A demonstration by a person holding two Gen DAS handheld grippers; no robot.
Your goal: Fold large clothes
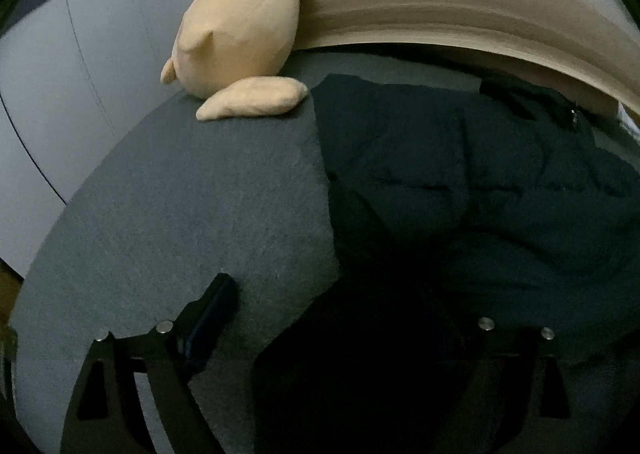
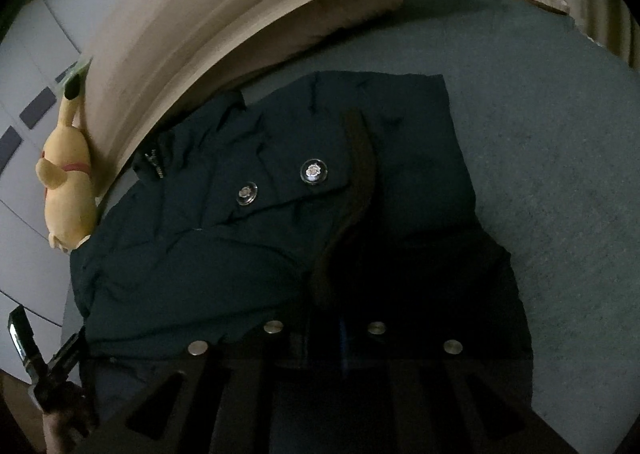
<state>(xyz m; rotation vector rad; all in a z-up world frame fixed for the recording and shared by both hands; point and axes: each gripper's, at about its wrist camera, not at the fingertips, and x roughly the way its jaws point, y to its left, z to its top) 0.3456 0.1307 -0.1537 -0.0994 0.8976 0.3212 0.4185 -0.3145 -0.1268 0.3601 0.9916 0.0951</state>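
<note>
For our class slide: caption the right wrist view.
Dark coat with two shiny buttons spread on a grey bed, yellow plush toy beside it.

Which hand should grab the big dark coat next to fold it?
Probably the right. The right gripper hangs directly over the dark coat, near its hem. The left gripper sits at the coat's side edge, one finger over bare gray bedspread.

Left gripper (image 1: 320,318): fingers spread wide, held low. Right gripper (image 2: 324,338): fingers drawn nearly together; grip hidden in shadow.
</note>
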